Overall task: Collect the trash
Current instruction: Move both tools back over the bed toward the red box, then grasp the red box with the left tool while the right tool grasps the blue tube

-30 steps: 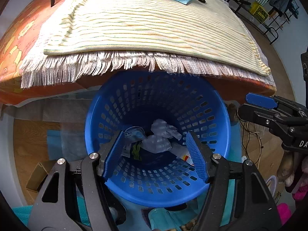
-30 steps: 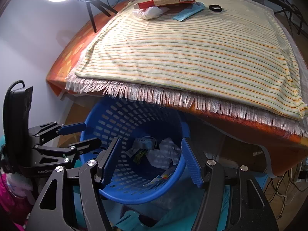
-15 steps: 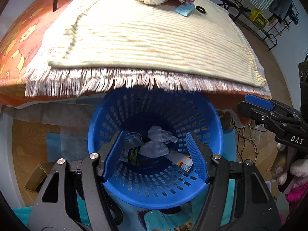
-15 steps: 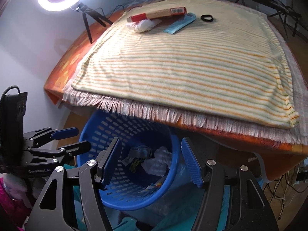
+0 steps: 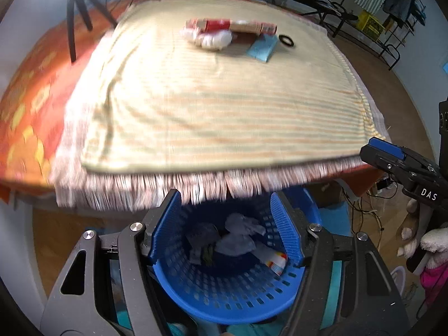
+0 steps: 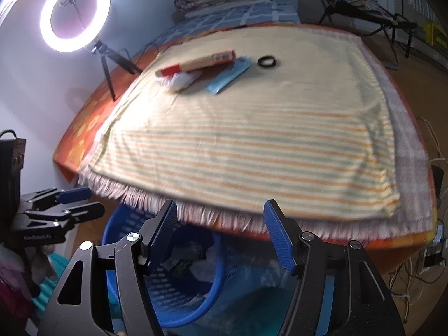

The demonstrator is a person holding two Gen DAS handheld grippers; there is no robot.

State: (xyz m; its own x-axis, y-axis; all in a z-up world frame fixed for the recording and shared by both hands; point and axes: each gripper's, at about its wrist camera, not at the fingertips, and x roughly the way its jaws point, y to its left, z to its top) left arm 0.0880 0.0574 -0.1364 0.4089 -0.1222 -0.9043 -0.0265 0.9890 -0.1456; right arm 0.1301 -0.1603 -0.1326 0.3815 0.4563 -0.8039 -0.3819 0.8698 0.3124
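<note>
Hovering low at the near edge of the tabletop [image 6: 364, 89], the left gripper [image 5: 226, 229] had its blue pads spread apart and empty, directly above a blue basket [image 5: 224, 294] that sat on the floor partly under the fringed striped cloth [image 5: 224, 117]; crumpled tissue [image 5: 238, 238] and wrappers lay inside it. Farther right, the right gripper [image 6: 221, 235] was likewise parted, gripping nothing. On the cloth's far side, a white tissue wad [image 6: 182, 79] touched a long red-and-tan box [image 6: 196, 62], with a light-blue wrapper [image 6: 228, 75] just beside them and a black ring [image 6: 267, 61] near it.
</note>
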